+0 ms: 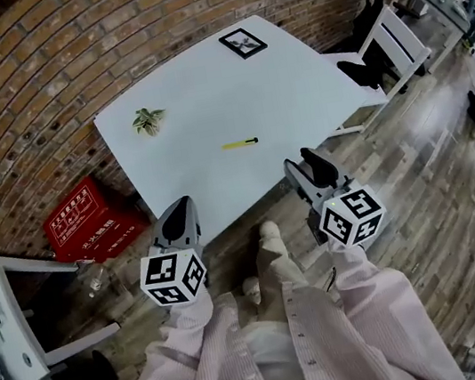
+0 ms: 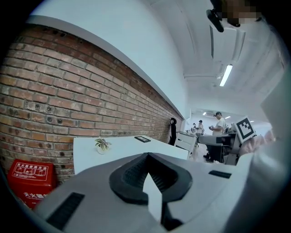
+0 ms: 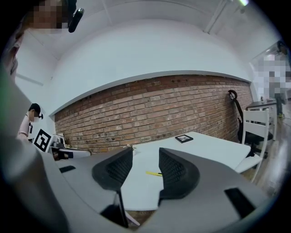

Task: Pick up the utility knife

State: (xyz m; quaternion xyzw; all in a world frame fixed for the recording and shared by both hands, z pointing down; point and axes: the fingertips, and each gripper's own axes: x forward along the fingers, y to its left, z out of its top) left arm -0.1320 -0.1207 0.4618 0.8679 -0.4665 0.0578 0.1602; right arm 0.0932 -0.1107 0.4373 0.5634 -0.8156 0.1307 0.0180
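slim yellow utility knife with black tip (image 1: 240,143) flat on the white rectangular counter (image 1: 204,100), toward its near edge, well apart from both grippers. left gripper (image 2: 148,156) fingers pressed together on nothing; right gripper (image 3: 145,157) fingers spread wide, empty.

Even, bright indoor light with no hard shadows.

Head view: white desk (image 1: 207,117) nearly blown out. Pale glare on the wood floor (image 1: 431,161) at right, darker below the desk's near edge. Strong fisheye: brick wall (image 1: 41,91) bows and the corners go black.

Left gripper view: 1 strip light (image 2: 225,75) glows overhead. Black ring round the frame. Left gripper (image 2: 146,157) soft, too near the lens.

Right gripper view: same black ring. Right gripper (image 3: 145,152) slightly soft, bricks sharp. A lamp (image 3: 244,2) flares at the top edge.
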